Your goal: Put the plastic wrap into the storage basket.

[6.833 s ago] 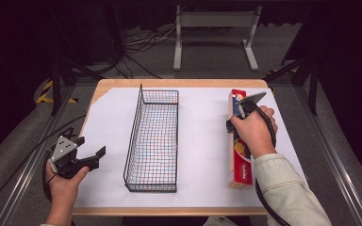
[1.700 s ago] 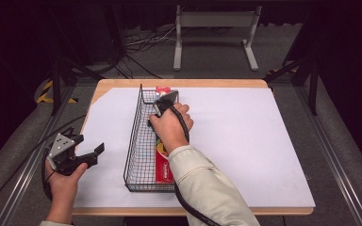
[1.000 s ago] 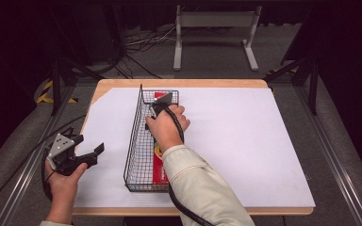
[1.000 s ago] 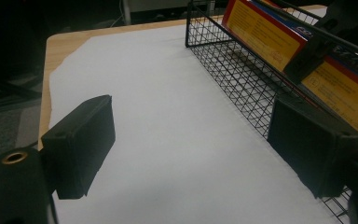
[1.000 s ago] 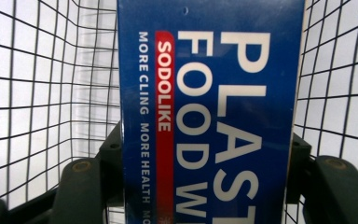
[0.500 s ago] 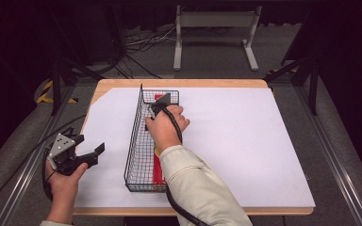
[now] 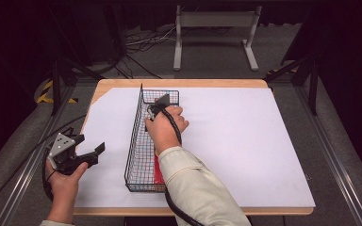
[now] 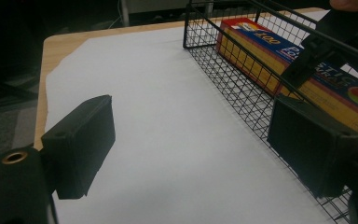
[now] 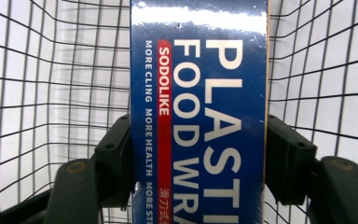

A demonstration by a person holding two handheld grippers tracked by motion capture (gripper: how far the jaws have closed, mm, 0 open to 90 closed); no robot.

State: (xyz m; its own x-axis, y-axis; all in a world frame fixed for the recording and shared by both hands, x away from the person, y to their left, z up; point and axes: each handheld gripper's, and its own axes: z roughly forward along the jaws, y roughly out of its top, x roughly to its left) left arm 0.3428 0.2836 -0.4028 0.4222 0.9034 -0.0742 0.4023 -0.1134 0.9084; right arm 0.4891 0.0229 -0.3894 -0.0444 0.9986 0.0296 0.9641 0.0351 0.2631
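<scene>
Plastic wrap box [image 9: 198, 107] lies inside wire basket [image 7: 136, 141], clamped betw. jaws of right gripper [image 9: 198, 161]. Left gripper [image 8: 191, 149] is held wide open, w/ nothing gripped, left of basket.

Black grippers [image 7: 82, 153], brass-coloured screws; trailing cables; pale sleeve [image 7: 193, 188].

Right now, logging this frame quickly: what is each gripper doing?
Left gripper: open, holding nothing, at the table's near left edge.
Right gripper: shut on the plastic wrap box, inside the wire basket.
</scene>
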